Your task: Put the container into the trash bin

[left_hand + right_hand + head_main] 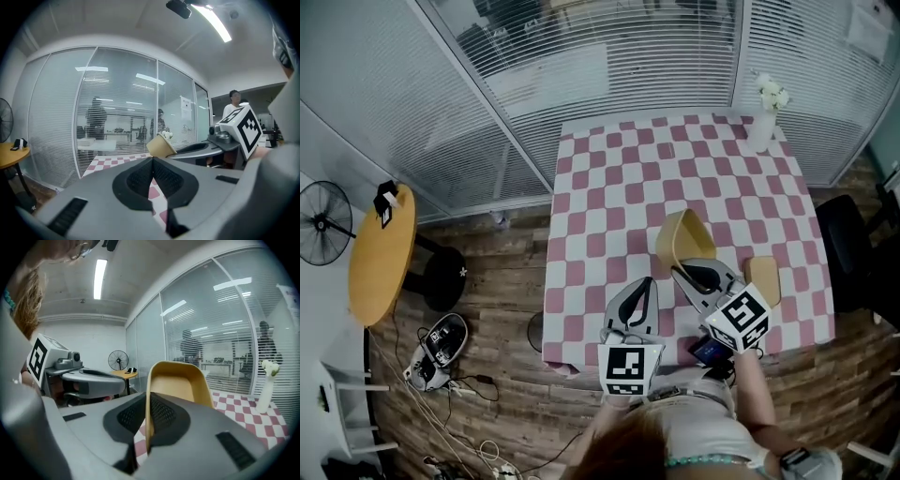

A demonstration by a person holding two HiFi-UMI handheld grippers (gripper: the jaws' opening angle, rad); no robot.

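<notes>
Over the table (609, 187), right gripper (147, 404) pinching container (178, 383) wall, left gripper (153, 161) closed

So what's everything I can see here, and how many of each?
Tan plastic tub-shaped container: one, tan, held up over the table.
Flat tan piece: one, tan, on the cloth's right side.
Table with pink-and-white checked cloth: one, centre.
White vase of white flowers: one, table's far right corner.
Round wooden side table: one, yellow-brown, left.
Black standing fan: one, far left.
Left gripper: one, grey, shut, empty.
Right gripper: one, grey, shut on the container's wall.
</notes>
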